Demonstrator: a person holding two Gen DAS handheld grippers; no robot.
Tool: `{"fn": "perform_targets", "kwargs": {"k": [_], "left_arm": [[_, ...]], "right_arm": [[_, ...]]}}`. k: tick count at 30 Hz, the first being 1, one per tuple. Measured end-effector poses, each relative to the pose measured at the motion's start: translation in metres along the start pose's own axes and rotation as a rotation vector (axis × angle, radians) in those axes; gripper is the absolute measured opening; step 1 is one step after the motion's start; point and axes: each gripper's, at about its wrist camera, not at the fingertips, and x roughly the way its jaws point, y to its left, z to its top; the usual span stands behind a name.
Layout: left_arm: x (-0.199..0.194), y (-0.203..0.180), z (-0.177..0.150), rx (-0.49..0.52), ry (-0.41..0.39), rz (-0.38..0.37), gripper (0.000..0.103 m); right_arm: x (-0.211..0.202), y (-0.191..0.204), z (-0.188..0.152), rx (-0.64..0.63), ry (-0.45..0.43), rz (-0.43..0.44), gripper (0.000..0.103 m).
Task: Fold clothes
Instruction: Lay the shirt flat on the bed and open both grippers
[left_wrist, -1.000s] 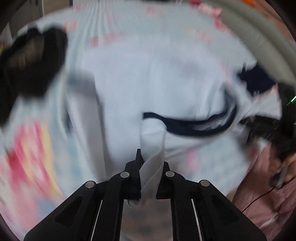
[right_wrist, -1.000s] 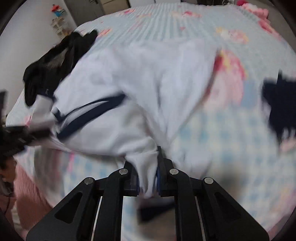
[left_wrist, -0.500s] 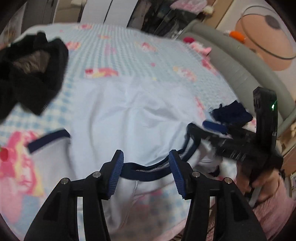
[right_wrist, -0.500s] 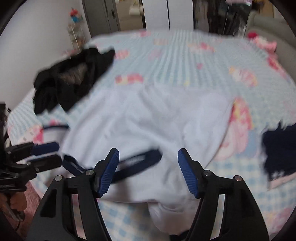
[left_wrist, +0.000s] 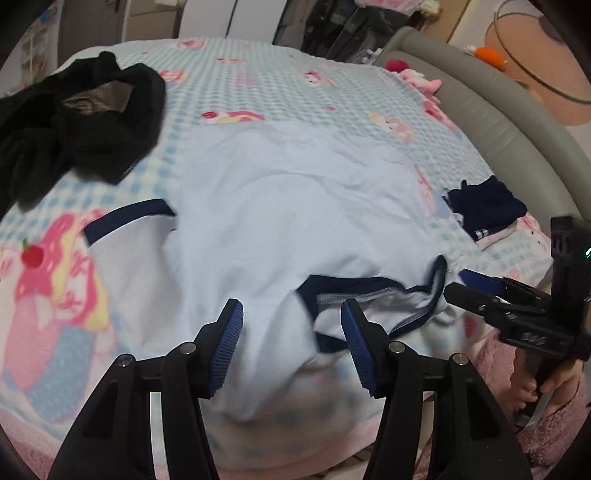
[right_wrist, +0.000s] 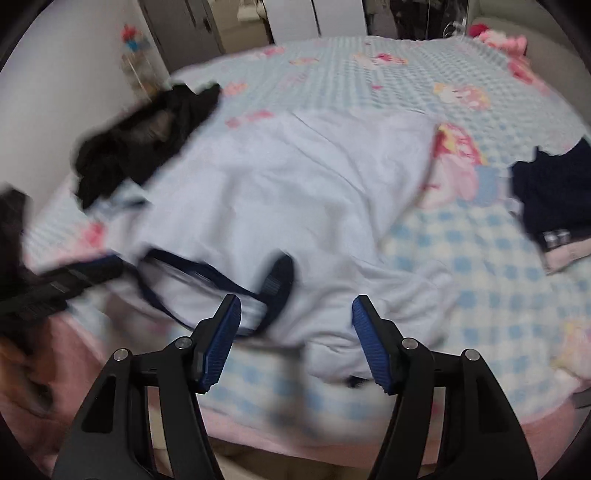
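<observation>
A white T-shirt with navy trim lies spread on the bed, its navy collar toward the near edge and one navy-cuffed sleeve out to the left. My left gripper hovers open just short of the collar, nothing between its blue pads. In the right wrist view the same T-shirt lies below my right gripper, which is also open and empty near the collar. The right gripper shows at the right of the left wrist view, held by a hand.
A black garment is heaped at the bed's far left. A folded navy item sits at the right. The bed has a blue checked cartoon-print cover and a grey padded frame at the right. A pink skirt edges the front.
One second ago both grippers were shut on the shirt fabric and moving it. They have since let go and opened, and the shirt now lies flat on the bed.
</observation>
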Motion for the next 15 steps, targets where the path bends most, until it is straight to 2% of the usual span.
{"fn": "perform_targets", "kwargs": {"k": [4, 8, 10, 12, 15], "left_arm": [[0.022, -0.009, -0.013, 0.03, 0.075, 0.077, 0.057], [0.015, -0.015, -0.041, 0.131, 0.17, 0.224, 0.059], [0.006, -0.015, -0.048, 0.164, 0.209, 0.209, 0.064], [-0.002, -0.018, -0.052, 0.199, 0.229, 0.203, 0.064], [-0.013, -0.03, -0.041, 0.207, 0.157, 0.172, 0.065]], "right_arm": [[-0.006, -0.001, -0.007, -0.006, 0.004, -0.027, 0.065], [-0.008, 0.0, -0.009, -0.025, 0.003, -0.046, 0.063], [-0.006, 0.002, -0.008, -0.041, 0.0, -0.052, 0.065], [-0.005, 0.003, -0.007, -0.057, -0.003, -0.057, 0.065], [-0.003, 0.006, -0.006, -0.081, -0.008, -0.066, 0.066]]}}
